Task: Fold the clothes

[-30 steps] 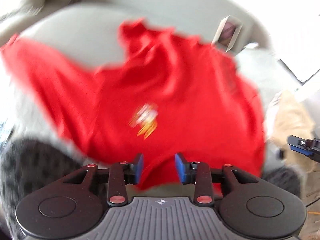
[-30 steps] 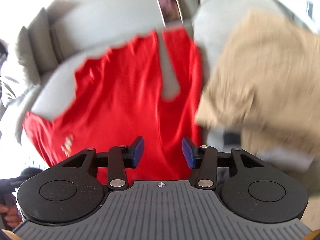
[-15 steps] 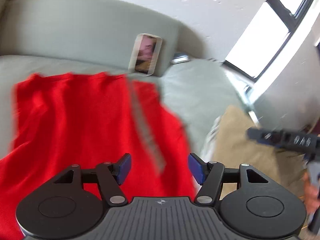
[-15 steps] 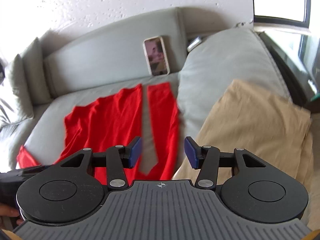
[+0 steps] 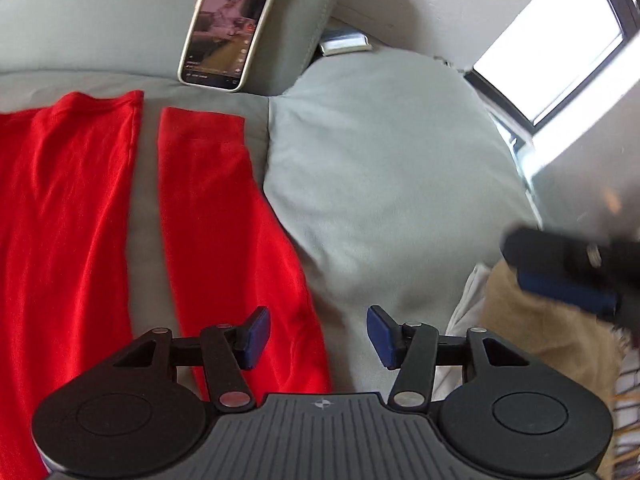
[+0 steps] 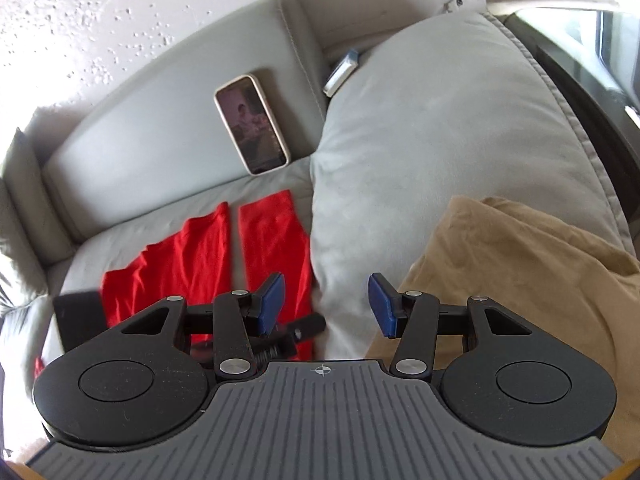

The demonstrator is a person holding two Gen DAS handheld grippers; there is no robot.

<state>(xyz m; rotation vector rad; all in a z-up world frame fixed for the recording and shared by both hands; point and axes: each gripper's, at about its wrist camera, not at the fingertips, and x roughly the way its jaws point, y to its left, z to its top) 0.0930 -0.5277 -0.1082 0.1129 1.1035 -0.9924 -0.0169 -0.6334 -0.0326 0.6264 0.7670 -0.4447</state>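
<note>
**Both grippers empty over the sofa**

On the grey sofa [image 6: 160,152], everything is placed here by the big grey cushion [image 5: 384,184] at its window end. Largest after the sofa itself, that cushion fills the middle of both wrist views.

Left of the cushion, a red garment [image 5: 64,216] lies spread flat on the seat, its two long parts side by side with a strip of seat showing between them; the nearer part touches the cushion's edge. Right of the cushion and resting against its lower side lies a tan garment [image 6: 520,280], with a bit of white cloth [image 5: 464,312] at its edge.

Above the red garment, just left of the cushion's top corner, a phone [image 6: 252,124] leans upright on the backrest, its screen lit. A small silvery object [image 5: 344,40] is wedged behind the cushion's top; what it is cannot be told.

Over the cushion's lower edge, the left gripper [image 5: 318,336] has its jaws apart and closing, with nothing between the blue pads. The right gripper [image 6: 326,306] hangs over the boundary of cushion and tan garment, jaws parted and empty.
</note>
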